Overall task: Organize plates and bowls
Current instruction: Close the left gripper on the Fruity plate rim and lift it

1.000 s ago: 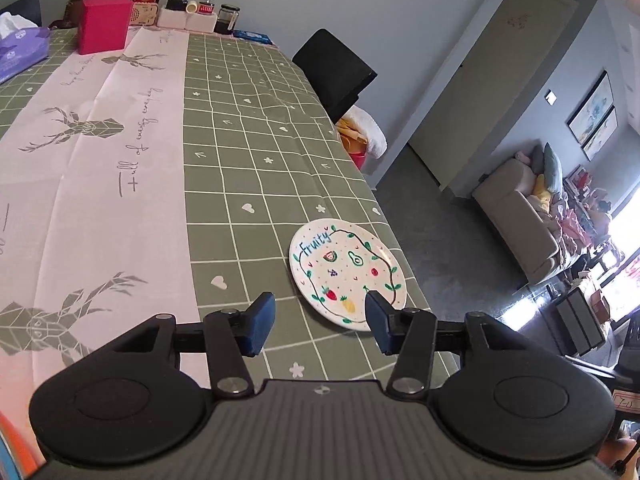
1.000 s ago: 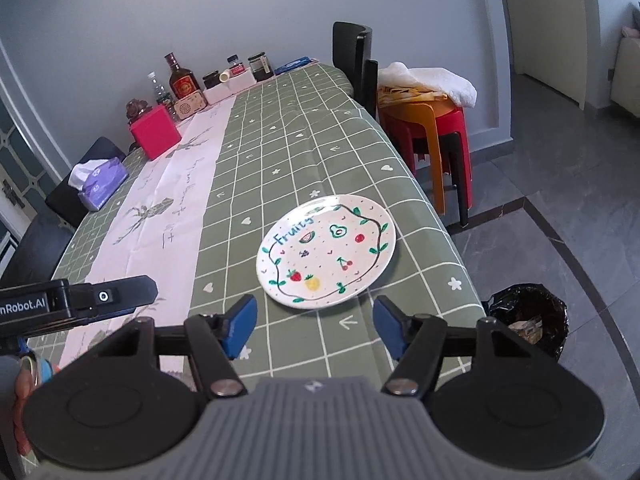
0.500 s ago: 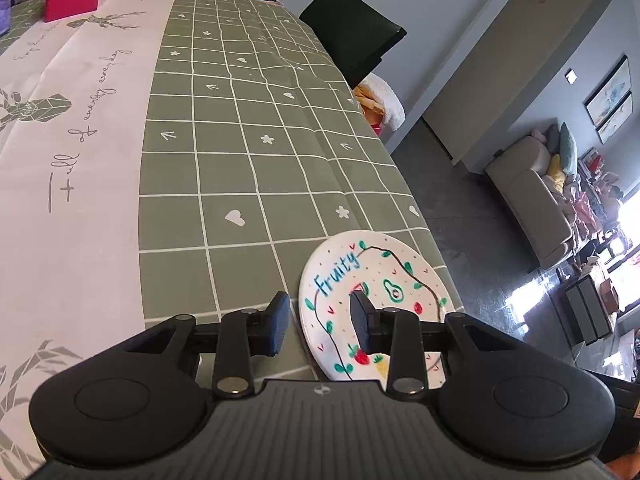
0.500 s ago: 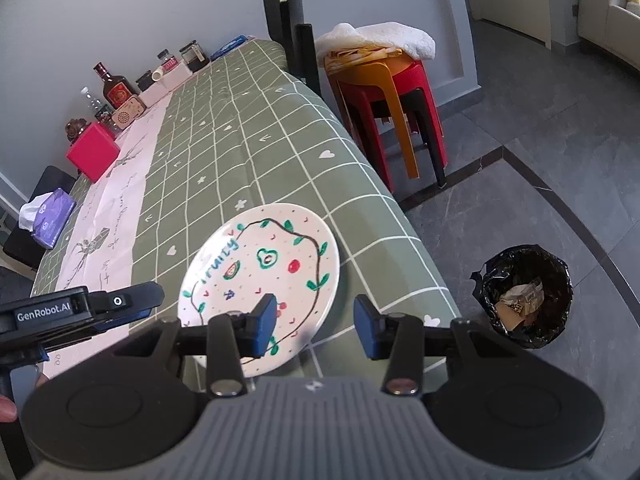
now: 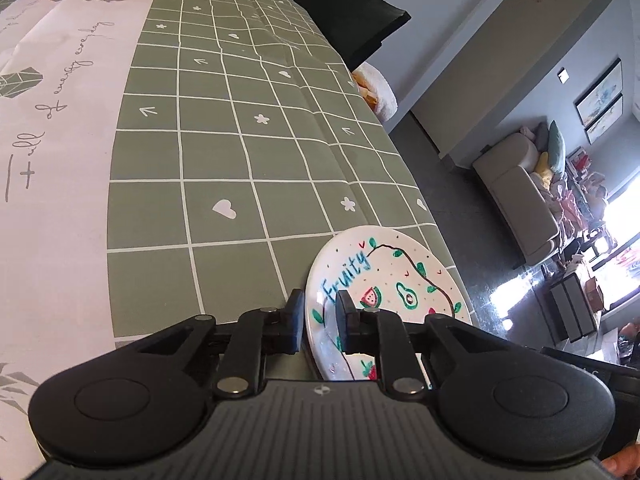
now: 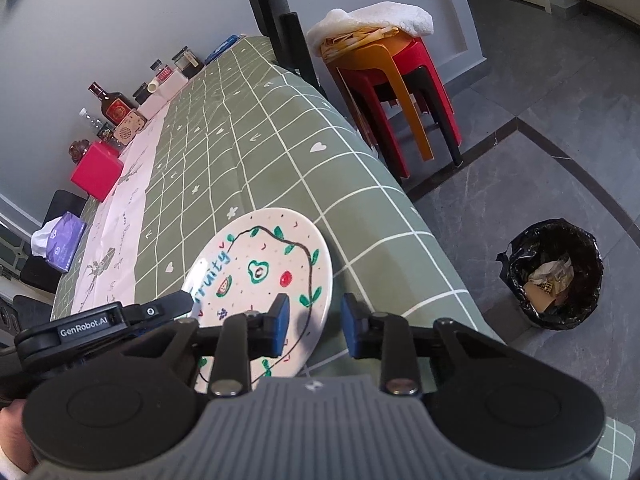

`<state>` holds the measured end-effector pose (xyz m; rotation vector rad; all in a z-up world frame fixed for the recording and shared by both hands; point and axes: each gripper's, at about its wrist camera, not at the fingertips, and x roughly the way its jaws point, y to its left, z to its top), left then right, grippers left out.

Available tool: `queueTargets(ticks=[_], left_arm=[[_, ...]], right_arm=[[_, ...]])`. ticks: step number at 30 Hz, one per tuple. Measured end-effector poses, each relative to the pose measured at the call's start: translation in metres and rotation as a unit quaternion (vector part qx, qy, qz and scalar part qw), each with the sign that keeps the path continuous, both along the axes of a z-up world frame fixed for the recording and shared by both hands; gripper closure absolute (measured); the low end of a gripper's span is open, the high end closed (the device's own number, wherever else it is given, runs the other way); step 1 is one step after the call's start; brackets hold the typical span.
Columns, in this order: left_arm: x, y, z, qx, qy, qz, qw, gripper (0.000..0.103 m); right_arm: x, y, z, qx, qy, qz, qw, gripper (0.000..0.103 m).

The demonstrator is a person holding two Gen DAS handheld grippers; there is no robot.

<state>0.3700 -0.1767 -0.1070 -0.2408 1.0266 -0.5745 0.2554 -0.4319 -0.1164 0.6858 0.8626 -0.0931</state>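
Observation:
A white plate (image 5: 392, 280) with "Fruity" lettering and painted fruits lies near the right edge of the green checked table. My left gripper (image 5: 320, 316) is closed on the plate's left rim, one finger outside and one on the plate's face. In the right wrist view the plate (image 6: 264, 268) appears tilted, its left rim raised. My right gripper (image 6: 314, 326) is open, its jaws astride the plate's near right rim, with the left finger over the plate and the right finger beyond the rim.
A red box (image 6: 96, 170), a purple tissue pack (image 6: 60, 246) and bottles and jars (image 6: 116, 108) stand at the table's far end. A black chair (image 6: 284, 40), stacked stools (image 6: 396, 92) and a bin (image 6: 554, 274) stand to the right of the table.
Both grippers moved in toward the plate. The left gripper's jaws narrowed and closed on the plate's left rim. The right gripper's jaws narrowed and came astride the plate's right rim.

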Motion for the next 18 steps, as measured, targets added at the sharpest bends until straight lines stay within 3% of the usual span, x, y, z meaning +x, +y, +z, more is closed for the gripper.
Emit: queueTargets(ticks=[6,10,18], left_arm=[[-0.005,-0.007,0.003,0.031,-0.029,-0.028,0.9987,0.087],[-0.015,-0.019,0.008,0.08,-0.064,-0.049,0.9935,0.085],[-0.023,-0.014,0.015,0.089,-0.068,-0.032,0.9932,0.086]], right_arm=[[0.0,0.004,-0.001,-0.001,-0.005,0.008,1.0,0.077],[-0.001,0.005,-0.002,-0.02,-0.005,0.006,1.0,0.091],[-0.003,0.006,-0.001,-0.013,-0.003,0.017,1.0,0.092]])
